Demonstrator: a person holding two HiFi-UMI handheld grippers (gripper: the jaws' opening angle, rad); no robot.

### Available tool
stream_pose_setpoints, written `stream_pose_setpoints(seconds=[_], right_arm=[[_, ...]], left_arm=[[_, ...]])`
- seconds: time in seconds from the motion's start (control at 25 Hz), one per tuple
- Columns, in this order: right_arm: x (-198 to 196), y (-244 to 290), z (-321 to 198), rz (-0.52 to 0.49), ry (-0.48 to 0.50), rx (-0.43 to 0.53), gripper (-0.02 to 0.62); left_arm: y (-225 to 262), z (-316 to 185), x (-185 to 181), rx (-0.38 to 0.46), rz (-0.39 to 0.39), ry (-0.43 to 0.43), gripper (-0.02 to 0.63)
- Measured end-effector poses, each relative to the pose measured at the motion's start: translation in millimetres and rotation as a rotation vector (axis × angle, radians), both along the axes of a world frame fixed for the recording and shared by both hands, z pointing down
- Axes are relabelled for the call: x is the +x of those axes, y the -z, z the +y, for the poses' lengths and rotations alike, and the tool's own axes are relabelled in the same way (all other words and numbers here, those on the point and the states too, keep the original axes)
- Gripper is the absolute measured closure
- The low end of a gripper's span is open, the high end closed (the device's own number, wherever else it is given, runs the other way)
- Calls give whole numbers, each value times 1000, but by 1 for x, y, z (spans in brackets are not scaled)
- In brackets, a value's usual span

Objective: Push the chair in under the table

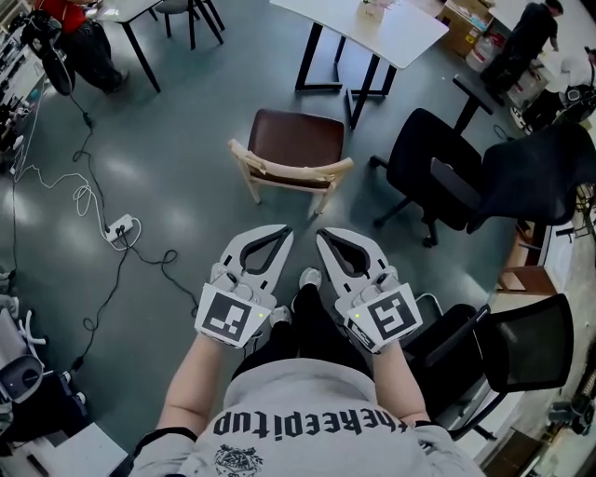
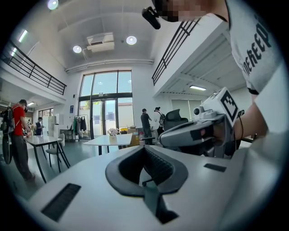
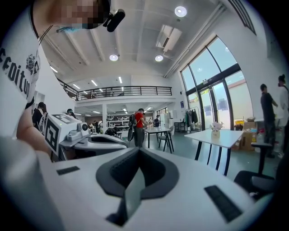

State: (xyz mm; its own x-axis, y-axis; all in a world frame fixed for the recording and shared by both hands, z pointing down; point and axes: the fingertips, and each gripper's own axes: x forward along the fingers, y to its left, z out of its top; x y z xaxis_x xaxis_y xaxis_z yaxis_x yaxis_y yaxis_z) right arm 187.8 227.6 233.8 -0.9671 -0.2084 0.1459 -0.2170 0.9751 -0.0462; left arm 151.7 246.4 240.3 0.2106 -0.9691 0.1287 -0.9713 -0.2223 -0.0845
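A chair with a brown seat (image 1: pixel 296 138) and a pale wooden backrest (image 1: pixel 291 171) stands on the grey floor, its back toward me, a short way from the white table (image 1: pixel 377 26). My left gripper (image 1: pixel 283 233) and right gripper (image 1: pixel 322 237) are side by side, shut and empty, a little short of the backrest and not touching it. In the left gripper view the shut left gripper (image 2: pixel 145 150) points toward the table (image 2: pixel 110 140), with the right gripper (image 2: pixel 198 131) beside it. The right gripper view shows its shut right gripper (image 3: pixel 137 152) and the table (image 3: pixel 221 133). The chair is hidden in both gripper views.
Two black office chairs (image 1: pixel 438 177) (image 1: pixel 521 347) stand to the right of the wooden chair. A power strip with cables (image 1: pixel 121 226) lies on the floor at the left. Another table (image 1: pixel 130 11) is far left. People stand at the back (image 3: pixel 135 126).
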Motion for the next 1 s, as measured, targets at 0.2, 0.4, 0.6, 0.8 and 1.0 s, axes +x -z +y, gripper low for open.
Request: stream_pose_setpoints(seconds=[0.2,0.4,0.6,0.8,1.0], right_arm=[[-12,-4,-33,10,27,-14,584],[-21,-9,-66,10,56,-25,584],[-31,-10,-91,-5,83,-38,584],[-35,-13,-106,-11,105,-50,584],[-41,-13,-118,-12,110,-66,584]], left_arm=[[-2,-35,-9,-5,-15,3,591],[-8,-69,-17,-18,-9,28,591],[-9,-93,-20,-38,-29,41,591],[-11,-108,-23,-56,-46,60,591],[-12,-118,-29,-74,-45,67,591]])
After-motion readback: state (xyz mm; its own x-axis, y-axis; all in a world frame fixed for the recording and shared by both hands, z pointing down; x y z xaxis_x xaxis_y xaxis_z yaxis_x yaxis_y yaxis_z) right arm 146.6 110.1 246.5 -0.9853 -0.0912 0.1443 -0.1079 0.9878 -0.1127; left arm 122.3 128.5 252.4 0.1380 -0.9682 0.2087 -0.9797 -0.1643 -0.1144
